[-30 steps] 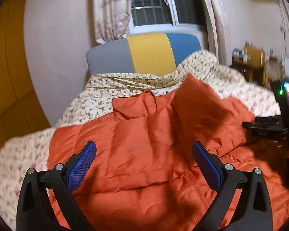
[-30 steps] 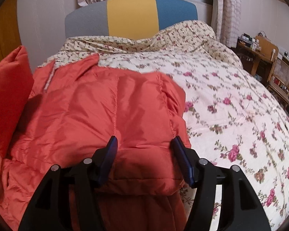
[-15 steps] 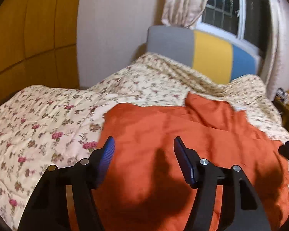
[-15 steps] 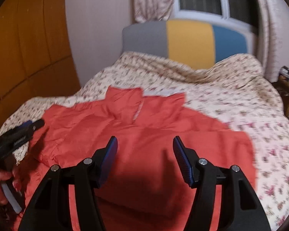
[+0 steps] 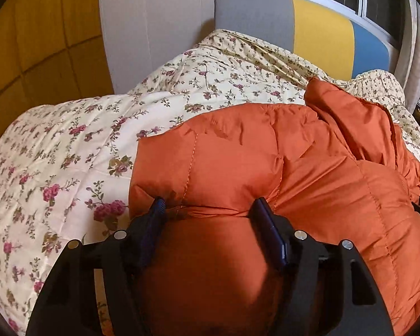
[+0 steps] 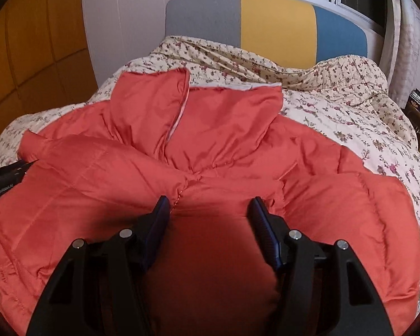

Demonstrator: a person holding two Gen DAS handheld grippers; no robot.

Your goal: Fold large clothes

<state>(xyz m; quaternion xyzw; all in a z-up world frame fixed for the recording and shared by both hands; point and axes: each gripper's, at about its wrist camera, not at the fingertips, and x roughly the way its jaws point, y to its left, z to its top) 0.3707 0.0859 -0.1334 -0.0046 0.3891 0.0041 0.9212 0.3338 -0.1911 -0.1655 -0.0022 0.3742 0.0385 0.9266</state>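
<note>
- On the floral quilt (image 5: 70, 145), the left gripper (image 5: 210, 210) and right gripper (image 6: 208, 207) press into the orange puffer jacket (image 6: 210, 145), jaws parted around bulging fabric, not clenched.
- The jacket lies spread across the bed, collar (image 6: 198, 106) toward the headboard (image 6: 266, 19).
- Risk: the slick, puffy filling may slip free or spring back, undoing any fold.
</note>
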